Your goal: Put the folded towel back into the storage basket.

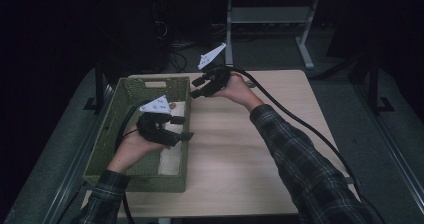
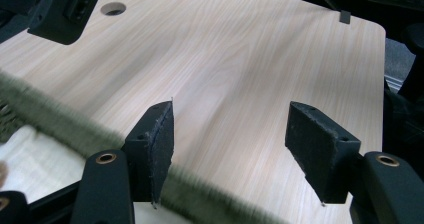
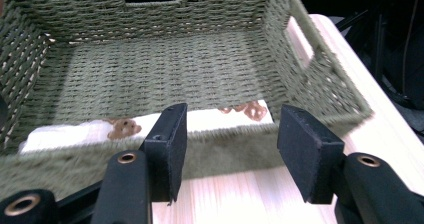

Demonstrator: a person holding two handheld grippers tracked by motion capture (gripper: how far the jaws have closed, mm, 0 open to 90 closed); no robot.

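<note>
A green woven basket (image 1: 150, 81) stands on the left part of the wooden table (image 1: 240, 149). A white cloth (image 1: 170, 159) with small brown bear prints (image 3: 123, 128) lies flat along the basket's right side. My left gripper (image 1: 183, 127) hovers over that side of the basket with its jaws pointing right across the table. In the left gripper view it (image 2: 232, 119) stands open and empty above the blurred basket rim (image 2: 60, 119). My right gripper (image 1: 194, 89) is near the basket's far right corner. It (image 3: 232, 116) is open and empty, facing into the basket (image 3: 150, 19) over the cloth (image 3: 75, 131).
A thick black cable (image 1: 300, 124) trails from the right gripper along the sleeve to the table's right edge. The tabletop has a round hole (image 2: 113, 8) near its far side. A second table's frame (image 1: 270, 14) stands behind, on dark floor.
</note>
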